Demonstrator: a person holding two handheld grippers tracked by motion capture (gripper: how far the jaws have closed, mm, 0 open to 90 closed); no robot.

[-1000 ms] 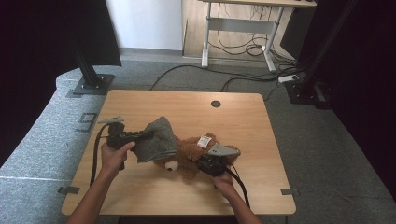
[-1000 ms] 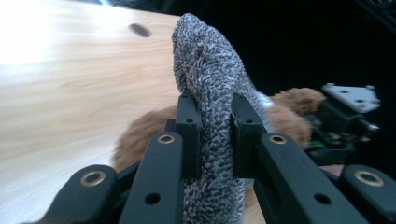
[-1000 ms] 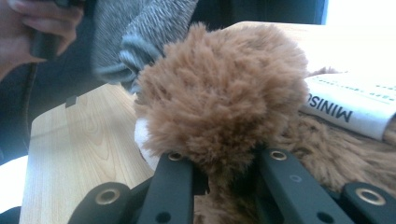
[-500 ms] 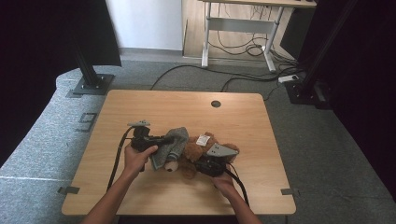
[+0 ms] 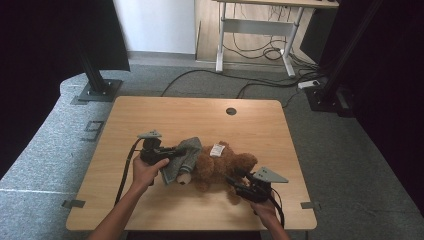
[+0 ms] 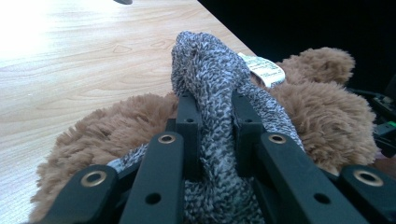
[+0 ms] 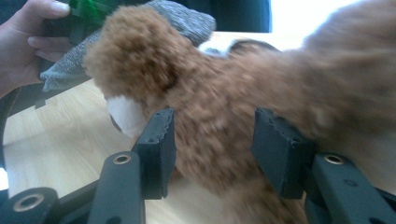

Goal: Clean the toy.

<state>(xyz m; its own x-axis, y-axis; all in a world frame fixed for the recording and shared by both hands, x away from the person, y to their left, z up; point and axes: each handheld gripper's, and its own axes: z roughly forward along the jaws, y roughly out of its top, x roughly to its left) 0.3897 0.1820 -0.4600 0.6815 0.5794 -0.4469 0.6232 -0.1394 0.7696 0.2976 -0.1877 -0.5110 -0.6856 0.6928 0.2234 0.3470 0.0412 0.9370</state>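
You are pulling the grey knitted garment [image 6: 210,93] over the brown plush teddy bear [image 5: 220,167] lying mid-counter [image 5: 200,115]. Your left tongs [image 6: 211,135] pinch the knit; your right tongs [image 7: 212,144], just opening, stand spread around fur. Since a second ago, the garment has come rightward onto the bear. Next, re-grip the bear and tug on.

A light wooden rectangular table [image 5: 150,107] on grey carpet, dark curtains to either side.

Around that table: grey carpeted floor [image 5: 350,165]; beyond its far edge, a white-legged desk [image 5: 260,25] with black cables [image 5: 250,52] trailing beneath; at its far-left corner, a black metal stand base [image 5: 99,91]; black curtains [image 5: 30,65] on both flanks; a white wall [image 5: 155,25] behind, brightly lit.
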